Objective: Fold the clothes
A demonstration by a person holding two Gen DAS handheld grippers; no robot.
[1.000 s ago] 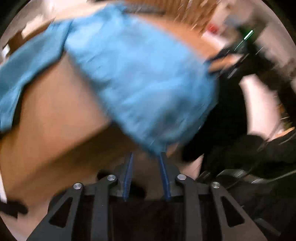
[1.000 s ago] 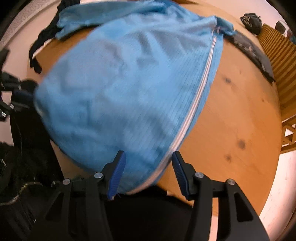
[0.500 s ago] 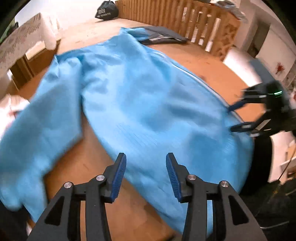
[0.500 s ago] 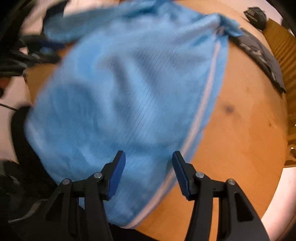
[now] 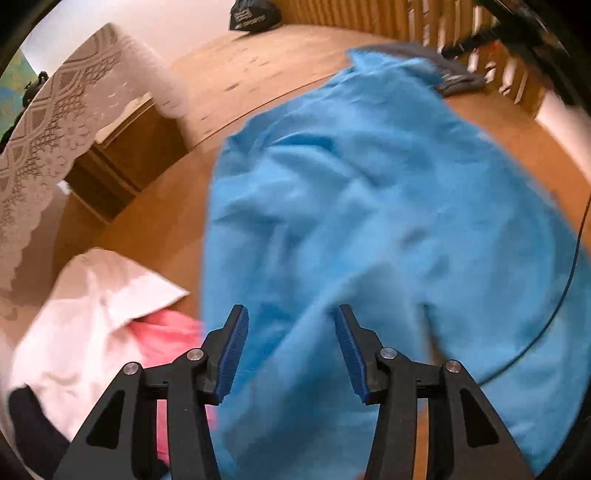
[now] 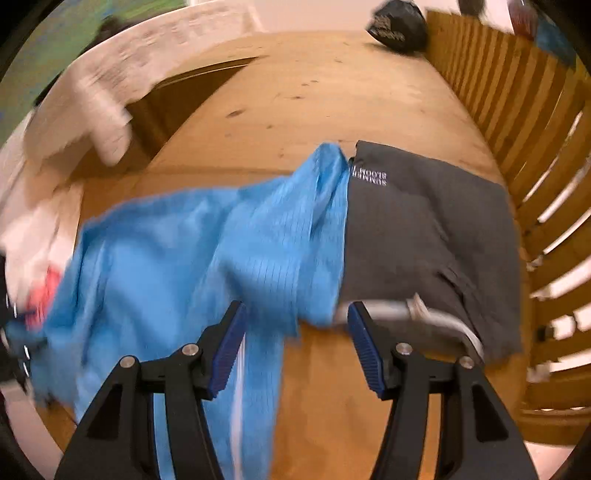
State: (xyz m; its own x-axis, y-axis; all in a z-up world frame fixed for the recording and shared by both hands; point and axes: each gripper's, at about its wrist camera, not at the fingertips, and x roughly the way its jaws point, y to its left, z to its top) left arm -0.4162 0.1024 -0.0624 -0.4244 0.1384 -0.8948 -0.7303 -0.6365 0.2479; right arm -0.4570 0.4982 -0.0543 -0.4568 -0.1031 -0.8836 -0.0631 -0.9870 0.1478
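A bright blue zip jacket (image 5: 369, 206) lies spread and rumpled over the round wooden table (image 5: 155, 229). My left gripper (image 5: 290, 349) hovers open above its near part, nothing between the fingers. In the right wrist view the same blue jacket (image 6: 192, 254) stretches from the left to the middle, its white zip stripe (image 6: 239, 398) running down by the left finger. My right gripper (image 6: 297, 345) is open above the jacket's edge and bare wood. A folded dark grey garment (image 6: 424, 236) with white lettering lies just right of the blue cloth.
A white and pink pile of clothes (image 5: 99, 325) sits at the table's left edge. A lace-covered cabinet (image 5: 55, 122) stands beyond it. A slatted wooden railing (image 6: 517, 129) curves along the right. A black bag (image 6: 399, 22) lies on the floor far back. A thin cable (image 5: 554, 302) crosses the jacket.
Both grippers have swung to look further across the table; the blue jacket now lies lower and flatter. The left gripper, nearly closed a second ago, stands wide open.
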